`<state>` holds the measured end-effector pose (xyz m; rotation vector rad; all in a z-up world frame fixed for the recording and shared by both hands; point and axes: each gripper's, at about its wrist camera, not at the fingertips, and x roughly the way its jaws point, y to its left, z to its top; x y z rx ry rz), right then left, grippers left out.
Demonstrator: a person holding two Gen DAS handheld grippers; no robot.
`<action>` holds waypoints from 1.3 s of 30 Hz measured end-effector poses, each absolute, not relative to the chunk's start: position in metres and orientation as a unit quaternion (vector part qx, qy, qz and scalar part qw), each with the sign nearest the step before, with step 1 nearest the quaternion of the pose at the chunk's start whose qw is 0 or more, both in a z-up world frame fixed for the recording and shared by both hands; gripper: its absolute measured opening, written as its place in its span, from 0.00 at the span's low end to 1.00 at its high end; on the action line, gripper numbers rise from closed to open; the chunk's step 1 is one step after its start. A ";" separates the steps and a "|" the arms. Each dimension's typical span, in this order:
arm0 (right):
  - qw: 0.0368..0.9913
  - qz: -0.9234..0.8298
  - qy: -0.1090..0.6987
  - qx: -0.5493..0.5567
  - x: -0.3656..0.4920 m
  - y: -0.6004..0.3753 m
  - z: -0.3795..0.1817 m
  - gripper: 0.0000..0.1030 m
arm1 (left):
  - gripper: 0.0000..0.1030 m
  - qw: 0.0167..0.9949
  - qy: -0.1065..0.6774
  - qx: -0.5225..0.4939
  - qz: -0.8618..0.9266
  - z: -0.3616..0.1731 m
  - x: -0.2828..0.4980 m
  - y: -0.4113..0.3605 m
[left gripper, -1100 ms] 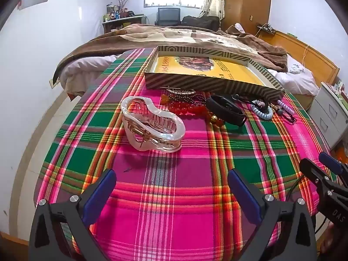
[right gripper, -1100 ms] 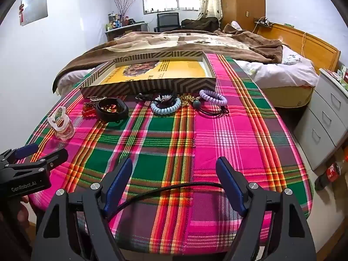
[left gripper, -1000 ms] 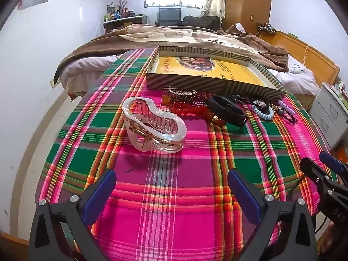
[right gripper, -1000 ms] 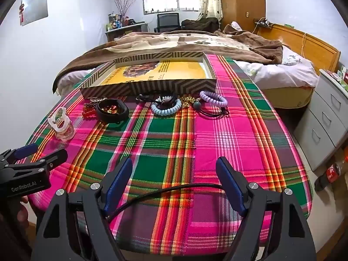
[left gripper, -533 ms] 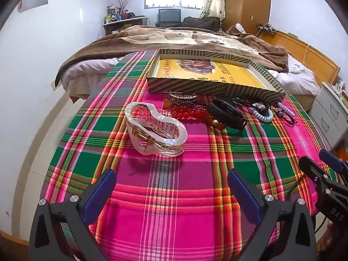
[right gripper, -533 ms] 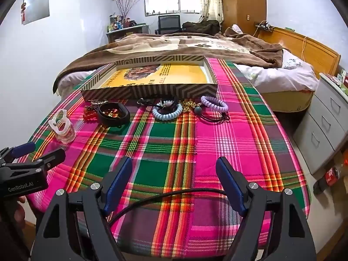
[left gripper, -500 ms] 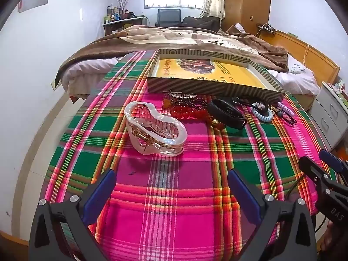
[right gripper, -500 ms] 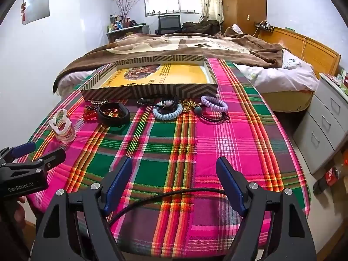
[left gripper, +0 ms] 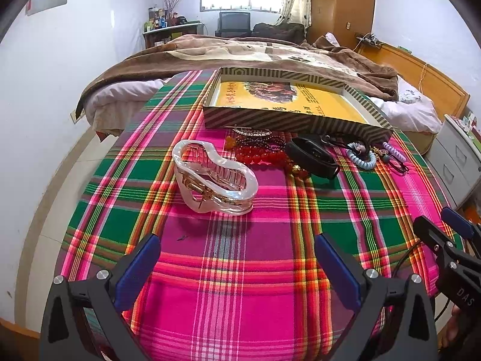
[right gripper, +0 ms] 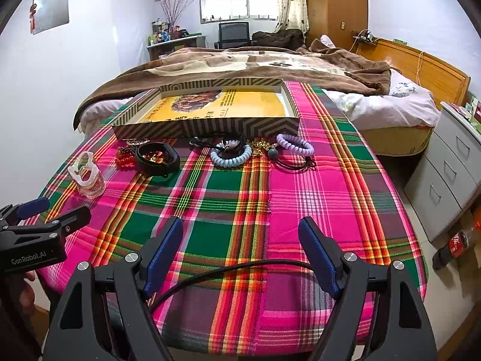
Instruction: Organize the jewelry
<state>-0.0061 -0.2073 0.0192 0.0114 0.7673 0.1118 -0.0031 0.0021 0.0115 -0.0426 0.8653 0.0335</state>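
A clear hair claw clip lies on the plaid tablecloth, ahead of my open, empty left gripper; it also shows in the right wrist view. Behind it lie red beads, a black band, a blue coil hair tie and a purple coil tie. A striped shallow box with a yellow base stands at the back. My right gripper is open and empty above the table's near edge.
A bed with a brown blanket stands beyond the table. A grey drawer unit stands on the right with a cola bottle on the floor. A black cable runs across my right gripper.
Both grippers have drawn back and up a little, so the table items sit slightly farther off. Nothing on the table has moved.
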 end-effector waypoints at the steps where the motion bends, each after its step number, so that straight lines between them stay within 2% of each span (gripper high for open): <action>1: 0.926 0.054 0.374 0.006 -0.006 -0.207 0.019 0.77 | 1.00 0.908 0.419 -0.021 0.016 0.011 -0.003 0.002; 39: 0.927 0.053 0.371 0.004 -0.004 -0.206 0.021 0.77 | 1.00 0.909 0.415 -0.021 0.017 0.012 0.000 0.000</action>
